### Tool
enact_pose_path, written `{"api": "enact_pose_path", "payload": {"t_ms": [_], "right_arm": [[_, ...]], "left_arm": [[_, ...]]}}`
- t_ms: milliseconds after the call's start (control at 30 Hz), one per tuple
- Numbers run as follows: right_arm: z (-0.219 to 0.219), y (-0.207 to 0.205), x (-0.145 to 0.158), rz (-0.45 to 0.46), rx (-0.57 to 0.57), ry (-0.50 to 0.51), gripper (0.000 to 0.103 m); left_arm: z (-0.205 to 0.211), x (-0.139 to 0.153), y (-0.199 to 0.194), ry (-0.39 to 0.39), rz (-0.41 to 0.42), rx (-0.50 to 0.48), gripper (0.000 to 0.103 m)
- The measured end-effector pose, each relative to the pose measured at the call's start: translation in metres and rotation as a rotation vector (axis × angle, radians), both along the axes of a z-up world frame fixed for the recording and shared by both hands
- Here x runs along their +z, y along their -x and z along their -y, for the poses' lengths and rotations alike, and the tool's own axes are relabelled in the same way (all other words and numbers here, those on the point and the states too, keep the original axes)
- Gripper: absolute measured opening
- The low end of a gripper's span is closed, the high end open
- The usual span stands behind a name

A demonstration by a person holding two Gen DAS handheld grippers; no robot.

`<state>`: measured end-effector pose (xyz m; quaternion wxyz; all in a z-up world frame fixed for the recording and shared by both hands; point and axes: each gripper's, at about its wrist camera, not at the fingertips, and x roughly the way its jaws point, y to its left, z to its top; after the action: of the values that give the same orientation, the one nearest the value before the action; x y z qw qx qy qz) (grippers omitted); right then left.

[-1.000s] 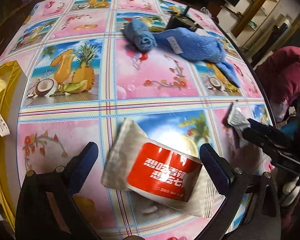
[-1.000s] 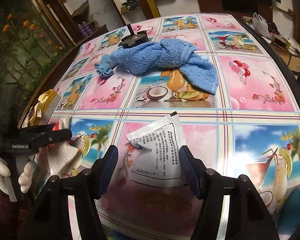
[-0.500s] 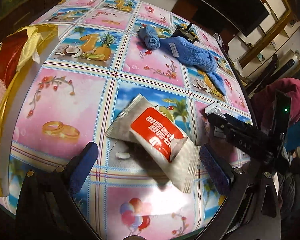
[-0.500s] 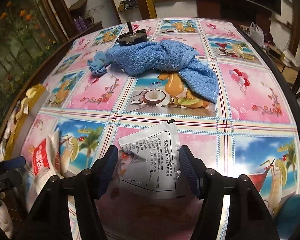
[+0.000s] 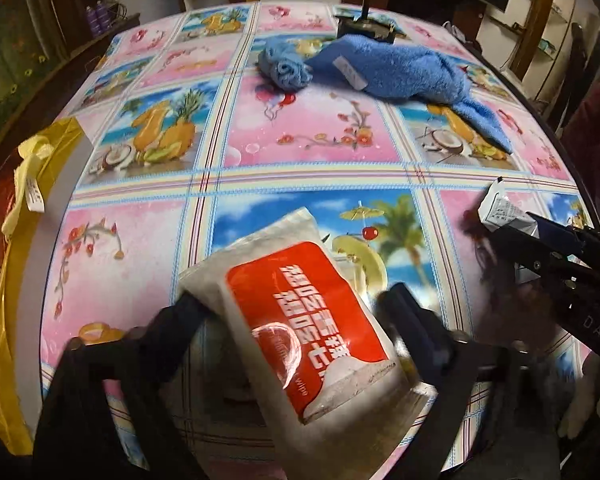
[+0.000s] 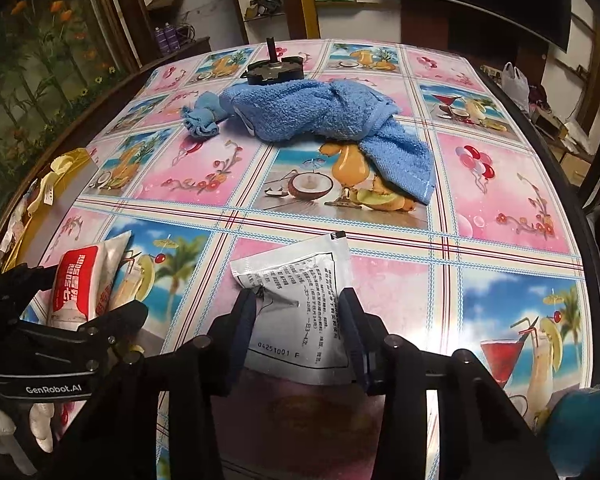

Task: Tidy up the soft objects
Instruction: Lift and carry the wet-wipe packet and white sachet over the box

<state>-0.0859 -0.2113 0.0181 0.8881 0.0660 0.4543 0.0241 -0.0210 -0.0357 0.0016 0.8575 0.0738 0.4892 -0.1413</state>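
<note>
My left gripper (image 5: 296,312) is shut on a soft white packet with a red label (image 5: 304,320) and holds it tilted above the table. It also shows in the right wrist view (image 6: 80,284). My right gripper (image 6: 298,316) is shut on a flat white sachet with printed text (image 6: 300,300), lifted off the tablecloth; the sachet's tip shows in the left wrist view (image 5: 500,208). A blue towel (image 6: 324,116) with a small rolled blue cloth (image 6: 202,118) lies at the table's far side.
A black motor-like part (image 6: 274,70) stands behind the towel. A yellow bag (image 5: 16,240) with red and cream items hangs at the table's left edge. The table (image 6: 480,184) has a pink and blue patterned cloth. Shelves and a dark cabinet stand behind.
My left gripper closed on the red-label packet and lifted it. My right gripper closed on the white sachet and raised it.
</note>
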Motion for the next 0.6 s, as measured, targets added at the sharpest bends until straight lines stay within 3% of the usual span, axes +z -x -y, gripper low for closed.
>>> {"api": "enact_pose_path", "payload": {"t_ms": [33, 100, 267, 400, 533, 600], "right_arm": [[0.001, 0.001, 0.001, 0.005, 0.006, -0.018, 0.041], [0.002, 0.005, 0.002, 0.014, 0.018, -0.051, 0.039], [0.002, 0.011, 0.006, 0.022, 0.012, -0.071, 0.038], [-0.004, 0.015, 0.016, 0.04, 0.016, -0.085, 0.038], [-0.029, 0.015, 0.035, 0.073, 0.065, -0.083, 0.038], [-0.047, 0.013, 0.045, 0.091, 0.104, -0.087, 0.038]], "left_arm": [[-0.004, 0.002, 0.001, 0.013, 0.001, -0.011, 0.046], [-0.019, 0.005, -0.001, 0.101, -0.057, -0.017, 0.042], [-0.05, 0.009, -0.001, 0.214, -0.074, -0.016, 0.039], [-0.091, 0.038, 0.01, 0.322, -0.068, 0.023, 0.039], [-0.151, 0.074, 0.025, 0.402, 0.004, 0.082, 0.039], [-0.178, 0.089, 0.028, 0.404, 0.052, 0.115, 0.039]]}}
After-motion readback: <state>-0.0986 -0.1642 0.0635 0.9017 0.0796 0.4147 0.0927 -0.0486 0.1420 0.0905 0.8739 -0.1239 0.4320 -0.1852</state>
